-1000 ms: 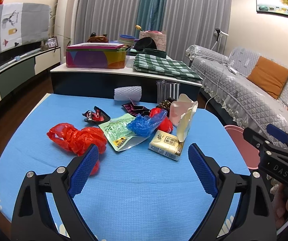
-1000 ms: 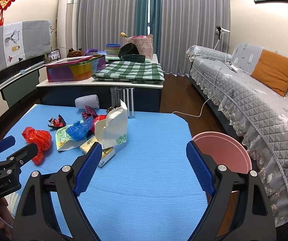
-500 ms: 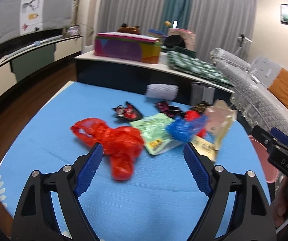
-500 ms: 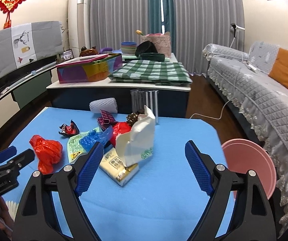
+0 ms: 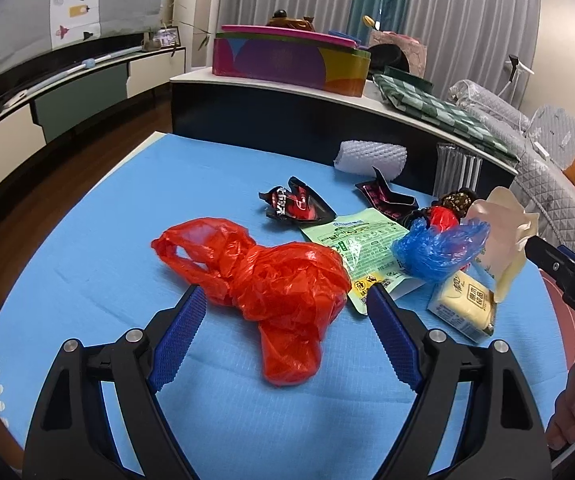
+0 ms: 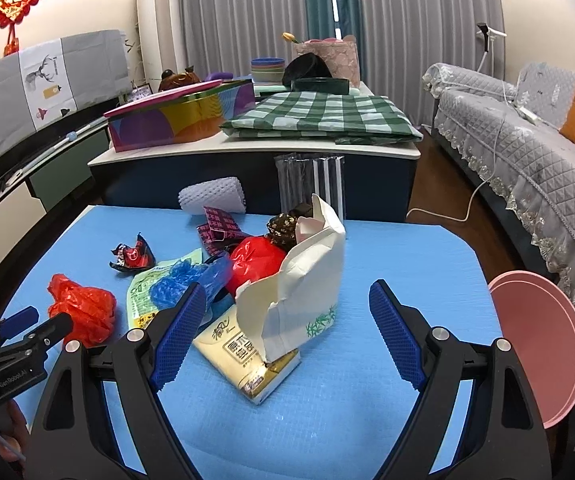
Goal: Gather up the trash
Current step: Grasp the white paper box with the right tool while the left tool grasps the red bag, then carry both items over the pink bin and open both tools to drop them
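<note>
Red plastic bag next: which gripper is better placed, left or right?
Left. The left gripper is open with the red plastic bag between its fingers; the right gripper faces the torn tissue pack.

Crumpled red bag (image 5: 275,280); torn cream packet (image 6: 307,288) upright nearby.

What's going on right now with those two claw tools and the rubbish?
Left gripper open, fingers either side of the red bag, not touching. Right gripper open, empty, facing the torn paper bag. Nothing collected; nothing in the way.
</note>
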Demonstrator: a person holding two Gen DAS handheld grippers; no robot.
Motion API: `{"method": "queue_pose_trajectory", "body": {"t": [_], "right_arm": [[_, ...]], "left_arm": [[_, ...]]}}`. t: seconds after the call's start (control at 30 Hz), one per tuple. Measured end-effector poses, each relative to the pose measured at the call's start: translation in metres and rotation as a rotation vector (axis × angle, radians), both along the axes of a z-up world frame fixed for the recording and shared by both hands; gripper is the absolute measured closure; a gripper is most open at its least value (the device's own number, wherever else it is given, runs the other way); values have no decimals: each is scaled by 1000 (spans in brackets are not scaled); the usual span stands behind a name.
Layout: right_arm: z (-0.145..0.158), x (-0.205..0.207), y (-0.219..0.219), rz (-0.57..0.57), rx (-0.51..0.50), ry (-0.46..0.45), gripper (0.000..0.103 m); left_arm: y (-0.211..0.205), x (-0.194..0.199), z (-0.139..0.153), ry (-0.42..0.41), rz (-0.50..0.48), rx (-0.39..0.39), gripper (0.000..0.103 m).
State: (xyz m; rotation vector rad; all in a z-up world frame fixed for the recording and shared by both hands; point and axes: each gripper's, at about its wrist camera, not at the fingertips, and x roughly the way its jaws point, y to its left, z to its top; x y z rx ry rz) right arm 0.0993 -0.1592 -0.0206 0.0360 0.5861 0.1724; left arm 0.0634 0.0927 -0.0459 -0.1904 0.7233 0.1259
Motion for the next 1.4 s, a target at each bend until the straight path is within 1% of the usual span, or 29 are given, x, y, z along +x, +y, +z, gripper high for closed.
{"method": "queue_pose_trajectory", "body": {"t": [0.3, 0.37, 0.4, 0.47, 0.5, 0.6, 0.67, 0.7, 0.77, 0.87, 0.9, 0.97, 1.07, 1.4], "right_arm": [[-10, 17, 2, -21, -29, 39, 21], [-12, 18, 1, -26, -33, 50, 27], [-13, 19, 1, -27, -32, 55, 28], [-15, 19, -1, -28, -25, 65, 37], [-16, 19, -2, -32, -27, 70, 40], [-17, 18, -6, -48, -36, 76, 47], [-18, 17, -9, -58, -42, 81, 58], [-18, 16, -11, -62, -45, 85, 61], [-18, 15, -14, -62, -43, 92, 75], [-17, 11, -22, -72, -41, 100, 88], [-16, 10, -24, -75, -41, 100, 90], [-14, 7, -28, -81, -41, 94, 91], [-8, 0, -34, -86, -39, 73, 92], [14, -26, -60, -119, -28, 14, 92]], "left_arm": [[-4, 14, -10, 50, 4, 8, 25], [-4, 16, -11, 54, 7, 7, 27], [-5, 16, -11, 55, 9, 7, 28], [-5, 17, -12, 55, 12, 7, 28], [-5, 18, -12, 57, 13, 7, 31], [-6, 19, -14, 70, 15, 8, 36], [-6, 19, -13, 71, 17, 10, 41], [-6, 18, -13, 71, 20, 14, 44], [-8, 18, -11, 65, 18, 20, 49], [-13, 16, -6, 55, 9, 35, 57], [-14, 14, -4, 51, 9, 44, 61], [-16, 13, -1, 41, 4, 51, 66], [-23, 9, 6, 21, -14, 62, 68], [-44, -9, 32, -70, -72, 65, 69]]}}
